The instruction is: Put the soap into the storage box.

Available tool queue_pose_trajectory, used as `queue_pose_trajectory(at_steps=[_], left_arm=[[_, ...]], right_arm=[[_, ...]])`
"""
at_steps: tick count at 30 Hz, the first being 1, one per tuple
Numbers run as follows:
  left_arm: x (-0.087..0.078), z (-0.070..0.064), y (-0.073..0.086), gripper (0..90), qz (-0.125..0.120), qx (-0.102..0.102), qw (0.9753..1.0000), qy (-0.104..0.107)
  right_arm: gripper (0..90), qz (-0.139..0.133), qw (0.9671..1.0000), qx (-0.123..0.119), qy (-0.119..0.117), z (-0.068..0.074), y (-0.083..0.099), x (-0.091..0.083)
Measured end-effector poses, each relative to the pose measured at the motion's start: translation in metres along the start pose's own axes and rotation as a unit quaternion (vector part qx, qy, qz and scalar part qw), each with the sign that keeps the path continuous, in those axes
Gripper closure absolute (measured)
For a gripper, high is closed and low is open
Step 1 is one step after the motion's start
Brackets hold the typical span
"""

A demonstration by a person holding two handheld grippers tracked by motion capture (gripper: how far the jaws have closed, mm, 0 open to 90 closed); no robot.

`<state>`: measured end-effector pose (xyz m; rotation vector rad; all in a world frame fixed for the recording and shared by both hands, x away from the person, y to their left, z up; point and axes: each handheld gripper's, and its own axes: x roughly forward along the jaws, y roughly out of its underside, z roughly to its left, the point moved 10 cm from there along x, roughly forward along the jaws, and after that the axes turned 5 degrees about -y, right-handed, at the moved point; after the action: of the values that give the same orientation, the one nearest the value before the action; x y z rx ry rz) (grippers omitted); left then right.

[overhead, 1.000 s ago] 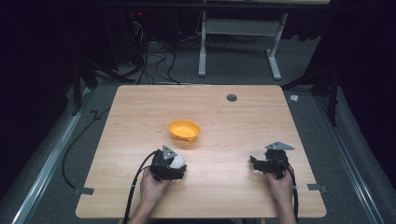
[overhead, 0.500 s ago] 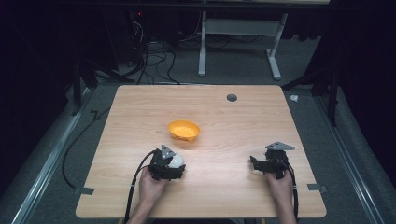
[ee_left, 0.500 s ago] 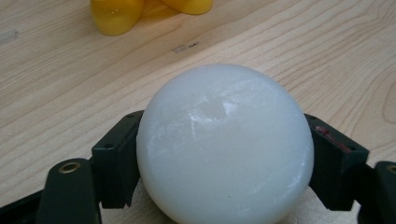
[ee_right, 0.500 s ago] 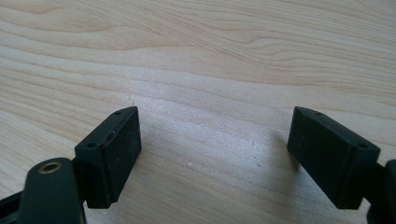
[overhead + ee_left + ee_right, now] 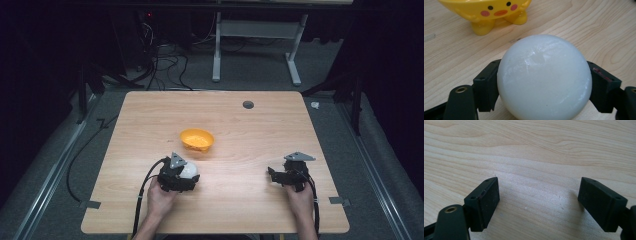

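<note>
The left gripper (image 5: 186, 176) has its two black jaws pressed on the sides of a white ball (image 5: 544, 77), so it is grasping the ball. The ball sits right between the jaws, low near the bench (image 5: 250, 210), but the pictures do not show if it touches the wood. Just ahead of this gripper stands a yellow bowl (image 5: 486, 15) with a little duck face and small feet. The step in hand looks like putting the ball into the bowl. To do it well, the gripper should lift the ball higher than the bowl's rim first, so it does not bump the side and push the light bowl away. Then it should move forward until the ball hangs over the middle of the bowl, go down a little, and let go softly. A round ball can slip or roll, so the squeeze should stay firm until then. The right gripper (image 5: 539, 202) is far off to the side, with its jaws spread wide and nothing between them, just bare wood under it.
</note>
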<state>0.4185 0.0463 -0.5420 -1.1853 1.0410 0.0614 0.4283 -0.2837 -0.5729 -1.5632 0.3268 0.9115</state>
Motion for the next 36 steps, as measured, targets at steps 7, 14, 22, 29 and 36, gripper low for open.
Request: queue_pose_trajectory(at_steps=[7,14,22,29,36], left_arm=[[-0.006,-0.002,-0.008,23.9,-0.005,0.008,0.9999,0.007],[-0.012,-0.002,-0.015,23.9,-0.014,0.003,0.9997,0.017],[-0.018,0.001,-0.027,23.9,-0.022,0.006,0.9995,0.02],[-0.016,0.002,-0.035,23.9,-0.02,0.011,0.9994,0.027],[-0.015,0.003,-0.042,23.9,-0.019,0.015,0.9993,0.028]], right_arm=[[18.3,0.0,1.0,0.0,0.0,0.0,0.0,0.0],[18.4,0.0,1.0,0.0,0.0,0.0,0.0,0.0],[18.3,0.0,1.0,0.0,0.0,0.0,0.0,0.0],[18.3,0.0,1.0,0.0,0.0,0.0,0.0,0.0],[18.3,0.0,1.0,0.0,0.0,0.0,0.0,0.0]])
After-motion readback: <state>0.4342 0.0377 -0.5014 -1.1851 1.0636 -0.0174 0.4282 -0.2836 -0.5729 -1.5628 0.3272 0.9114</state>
